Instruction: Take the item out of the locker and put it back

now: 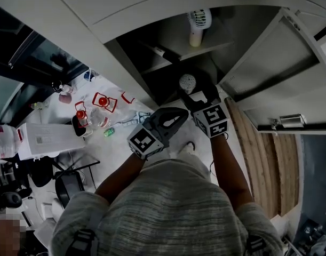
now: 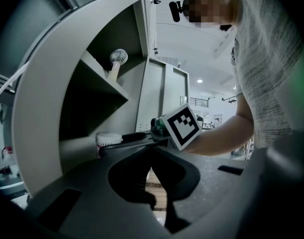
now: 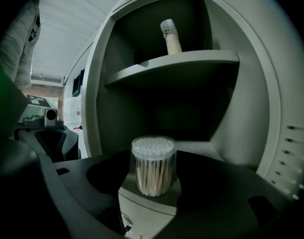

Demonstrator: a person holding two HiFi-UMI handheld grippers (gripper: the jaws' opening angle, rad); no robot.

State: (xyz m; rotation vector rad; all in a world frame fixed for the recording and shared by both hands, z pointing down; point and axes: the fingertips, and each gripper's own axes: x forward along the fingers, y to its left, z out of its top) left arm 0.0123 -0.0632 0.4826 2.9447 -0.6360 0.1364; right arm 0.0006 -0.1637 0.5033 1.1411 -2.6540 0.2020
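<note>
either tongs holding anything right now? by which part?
Nothing held. The right tongs are open around the swab jar, not pressing its sides; the left tongs are shut and empty.

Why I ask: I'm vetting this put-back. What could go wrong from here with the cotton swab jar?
1. The cotton swab jar stands near the front edge of the lower shelf, between the right gripper's open jaws; a crooked pull-back could clip it and tip it off.
2. The open locker door hangs close beside that arm and might get bumped.
</note>
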